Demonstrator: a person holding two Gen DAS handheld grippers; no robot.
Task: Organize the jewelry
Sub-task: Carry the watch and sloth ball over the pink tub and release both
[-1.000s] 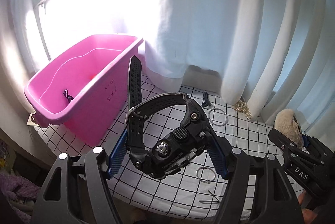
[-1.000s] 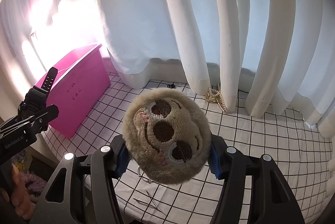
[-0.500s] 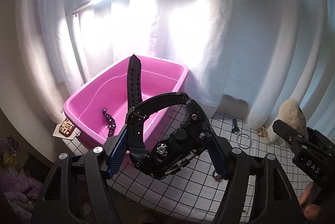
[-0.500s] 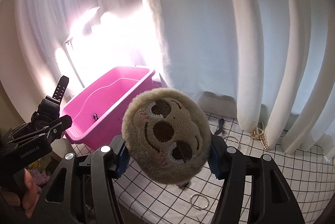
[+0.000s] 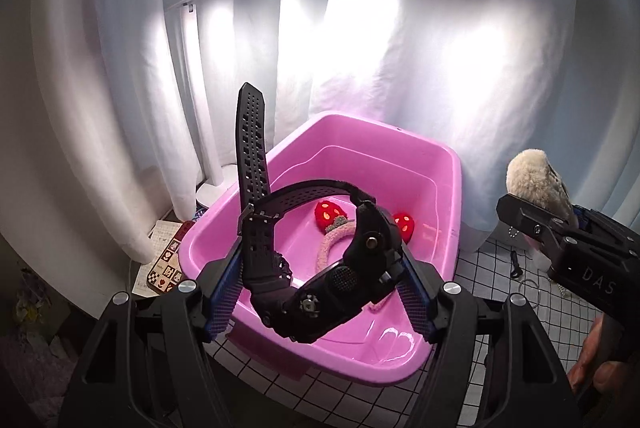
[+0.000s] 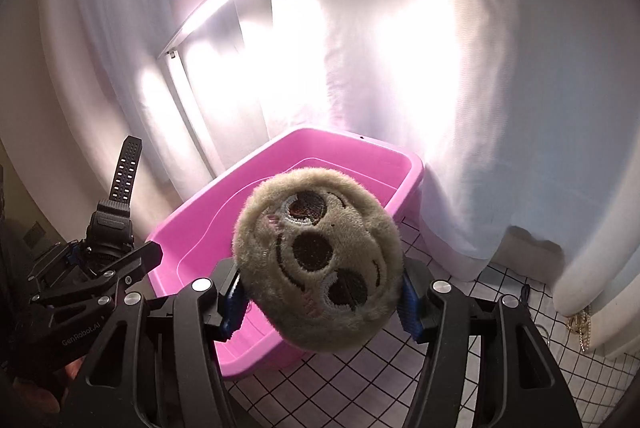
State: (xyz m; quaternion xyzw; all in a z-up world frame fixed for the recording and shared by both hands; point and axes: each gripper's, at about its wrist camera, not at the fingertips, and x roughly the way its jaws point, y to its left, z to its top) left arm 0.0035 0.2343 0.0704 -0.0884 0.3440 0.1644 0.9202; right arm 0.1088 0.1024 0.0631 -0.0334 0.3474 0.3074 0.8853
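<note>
My left gripper (image 5: 320, 292) is shut on a black wristwatch (image 5: 332, 280) and holds it above the near end of the pink tub (image 5: 452, 172). One strap (image 5: 251, 144) sticks straight up. My right gripper (image 6: 320, 300) is shut on a round beige plush sloth face (image 6: 316, 260), held just over the tub's (image 6: 408, 164) near right side. The plush (image 5: 532, 180) and right gripper also show at the right of the left wrist view. The watch (image 6: 108, 224) shows at the left of the right wrist view. A pink fuzzy headband with red strawberries (image 5: 330, 214) lies in the tub.
A white desk lamp (image 5: 200, 76) stands behind the tub against white curtains (image 5: 500, 68). The tub sits on a white grid cloth (image 6: 480, 368). A ring (image 5: 530, 286), a black clip (image 5: 515, 262) and a gold pearl chain (image 6: 580, 324) lie on the cloth to the right. A patterned card (image 5: 166, 264) lies left of the tub.
Both grippers have moved left and up toward the tub, each still holding its item. The tub's inside, with the strawberry headband, has come into view under the watch.
</note>
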